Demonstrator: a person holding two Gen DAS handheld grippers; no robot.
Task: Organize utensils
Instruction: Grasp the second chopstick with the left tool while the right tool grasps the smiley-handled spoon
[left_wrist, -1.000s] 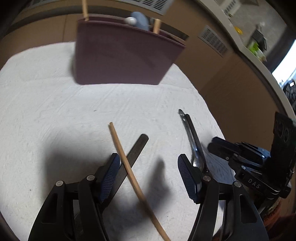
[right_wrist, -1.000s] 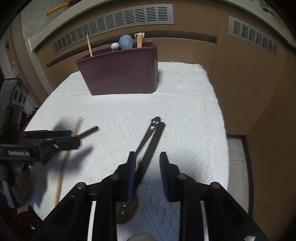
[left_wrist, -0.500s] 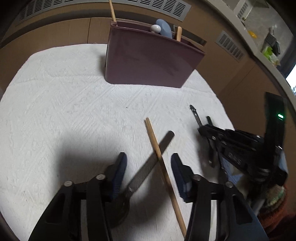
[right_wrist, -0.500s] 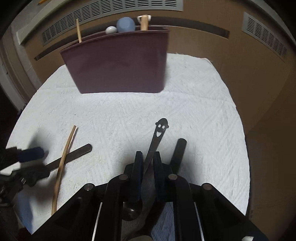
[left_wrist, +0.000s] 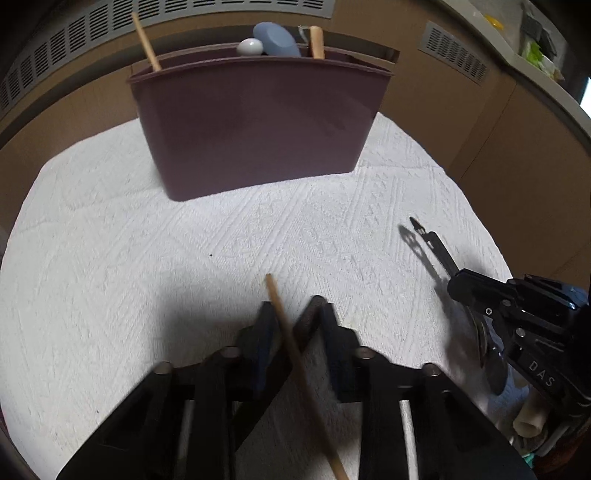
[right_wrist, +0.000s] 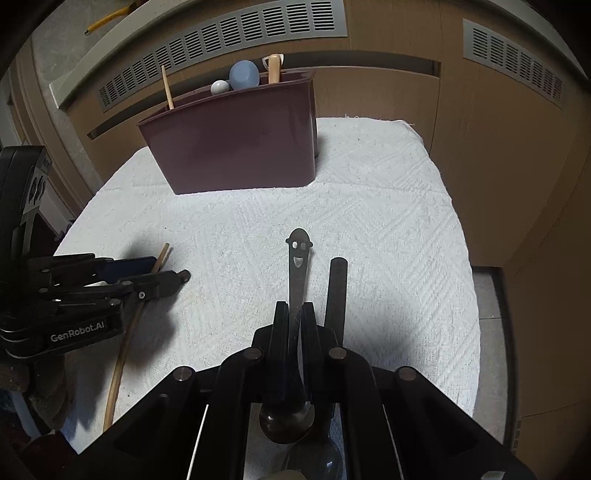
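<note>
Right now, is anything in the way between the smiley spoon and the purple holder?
Nothing visible. The right gripper is shut on the smiley spoon, and only bare white cloth lies between it and the purple holder. The dark-handled utensil lies beside the spoon, not ahead.

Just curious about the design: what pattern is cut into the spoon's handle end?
A smiling face on the spoon, clearest in the right wrist view.

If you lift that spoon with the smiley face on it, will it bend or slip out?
The smiley spoon looks like metal, so it probably stays stiff rather than bending. Its handle is thin and smooth, so it might twist or slide a little between the pads of the right hand-held gripper, which is shut on it. The bowl end hangs below, so it may swing down.
</note>
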